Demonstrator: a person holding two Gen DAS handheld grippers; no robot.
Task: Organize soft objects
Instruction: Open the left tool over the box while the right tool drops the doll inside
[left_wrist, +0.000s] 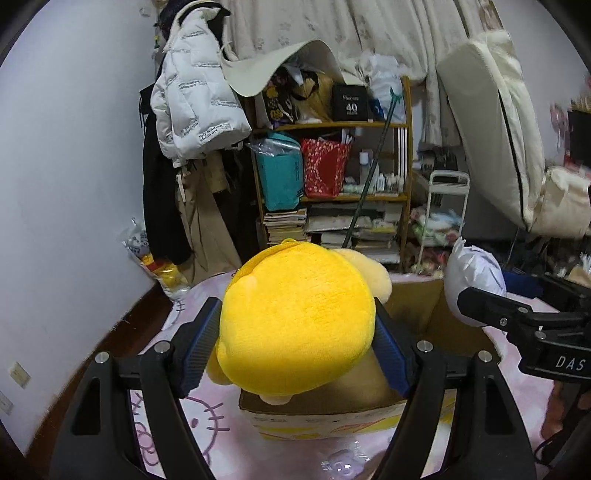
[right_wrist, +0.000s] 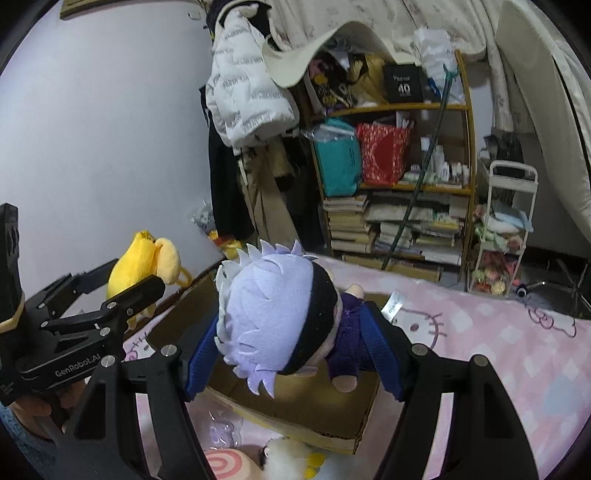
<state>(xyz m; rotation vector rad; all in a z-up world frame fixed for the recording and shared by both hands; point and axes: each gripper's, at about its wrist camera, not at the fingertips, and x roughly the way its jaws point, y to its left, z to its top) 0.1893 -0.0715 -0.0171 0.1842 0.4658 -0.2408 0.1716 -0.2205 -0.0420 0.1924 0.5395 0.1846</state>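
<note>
A round yellow plush (left_wrist: 295, 317) fills the left wrist view, and my left gripper (left_wrist: 295, 347) is shut on it, blue pads pressed into both its sides. It hangs over an open cardboard box (left_wrist: 332, 410) on the pink bed. In the right wrist view my right gripper (right_wrist: 291, 350) is shut on a doll with spiky lilac hair (right_wrist: 273, 317) and a dark purple outfit, held above the same cardboard box (right_wrist: 295, 410). The yellow plush (right_wrist: 144, 262) and the left gripper (right_wrist: 122, 291) show at the left there. The doll's lilac head (left_wrist: 472, 277) shows at the right of the left wrist view.
A pink cartoon-cat bedsheet (right_wrist: 498, 350) covers the bed. More soft toys (right_wrist: 258, 461) lie in front of the box. Beyond the bed stand a crowded wooden shelf (left_wrist: 332, 166), hanging coats (left_wrist: 192, 110), a small white cart (right_wrist: 506, 229) and a leaning mattress (left_wrist: 491, 122).
</note>
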